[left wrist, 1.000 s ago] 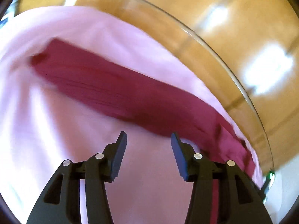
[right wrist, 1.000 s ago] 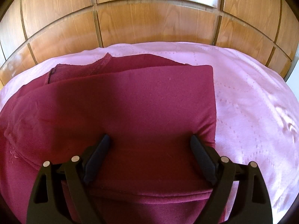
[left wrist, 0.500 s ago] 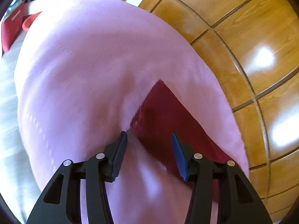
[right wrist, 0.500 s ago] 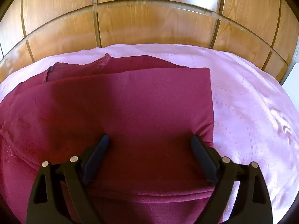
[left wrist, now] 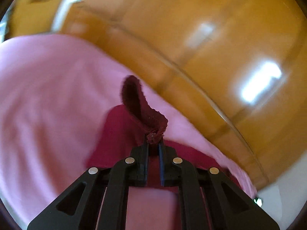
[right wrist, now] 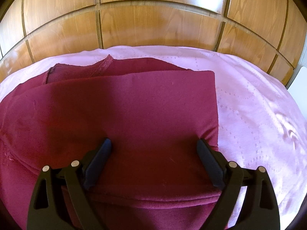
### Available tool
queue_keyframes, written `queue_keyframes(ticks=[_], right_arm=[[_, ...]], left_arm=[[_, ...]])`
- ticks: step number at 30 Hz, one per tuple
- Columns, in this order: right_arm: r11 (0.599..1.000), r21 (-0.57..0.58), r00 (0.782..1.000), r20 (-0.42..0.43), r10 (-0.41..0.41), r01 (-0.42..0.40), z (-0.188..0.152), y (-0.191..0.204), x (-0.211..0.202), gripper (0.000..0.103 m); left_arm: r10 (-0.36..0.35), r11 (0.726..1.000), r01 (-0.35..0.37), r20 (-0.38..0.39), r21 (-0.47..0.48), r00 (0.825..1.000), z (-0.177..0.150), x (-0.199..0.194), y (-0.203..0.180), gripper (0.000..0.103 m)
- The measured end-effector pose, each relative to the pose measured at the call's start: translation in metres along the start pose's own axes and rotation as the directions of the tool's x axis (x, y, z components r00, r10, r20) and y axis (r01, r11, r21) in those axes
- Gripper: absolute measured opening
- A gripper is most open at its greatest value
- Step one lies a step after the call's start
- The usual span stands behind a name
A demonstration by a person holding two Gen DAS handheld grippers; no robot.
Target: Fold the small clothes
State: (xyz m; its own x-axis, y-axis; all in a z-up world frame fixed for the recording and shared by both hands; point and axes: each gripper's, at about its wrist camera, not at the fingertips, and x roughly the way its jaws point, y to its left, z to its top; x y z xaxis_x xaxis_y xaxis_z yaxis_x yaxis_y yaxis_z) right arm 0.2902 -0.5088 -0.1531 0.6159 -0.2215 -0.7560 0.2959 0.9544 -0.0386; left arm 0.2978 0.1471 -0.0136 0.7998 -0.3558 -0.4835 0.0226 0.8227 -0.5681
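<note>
Wood panels (right wrist: 153, 28) rise behind a pink sheet (right wrist: 259, 115) that covers the whole surface. On it lies the maroon garment (right wrist: 124, 115), folded, its top layer square-edged at the right. The right gripper (right wrist: 153, 151) rests on that fold — jaws spread wide. The left gripper (left wrist: 153, 143) pinches a bunched corner (left wrist: 145, 113) — jaws pressed together on it.

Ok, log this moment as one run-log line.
left gripper: shut on maroon garment edge | right gripper: open over fold | surface: pink sheet
</note>
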Motion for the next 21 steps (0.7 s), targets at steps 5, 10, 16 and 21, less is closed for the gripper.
queue_keyframes(ticks=[5,10,16,21], right_arm=[[1.000,0.005,1.000,0.000,0.007,-0.007,0.000,-0.001,0.000,0.091],[1.000,0.016,1.000,-0.001,0.023,-0.023,0.000,-0.004,0.000,0.091],[0.998,0.034,0.998,-0.026,0.053,-0.053,0.009,-0.008,-0.005,0.089],[0.931,0.069,0.934,0.019,0.357,-0.357,0.016,0.024,-0.051,0.076]], left_arm=[[-0.098,0.982,0.123,-0.171,0.141,0.980,-0.058,0.050,-0.086,0.008],[-0.078,0.959,0.166,-0.349,0.230,0.934,-0.122,0.100,-0.130,0.008],[-0.055,0.935,0.176,-0.364,0.309,0.930,-0.143,0.083,-0.133,0.046],[-0.060,0.924,0.180,-0.336,0.336,0.940,-0.154,0.046,-0.120,0.047]])
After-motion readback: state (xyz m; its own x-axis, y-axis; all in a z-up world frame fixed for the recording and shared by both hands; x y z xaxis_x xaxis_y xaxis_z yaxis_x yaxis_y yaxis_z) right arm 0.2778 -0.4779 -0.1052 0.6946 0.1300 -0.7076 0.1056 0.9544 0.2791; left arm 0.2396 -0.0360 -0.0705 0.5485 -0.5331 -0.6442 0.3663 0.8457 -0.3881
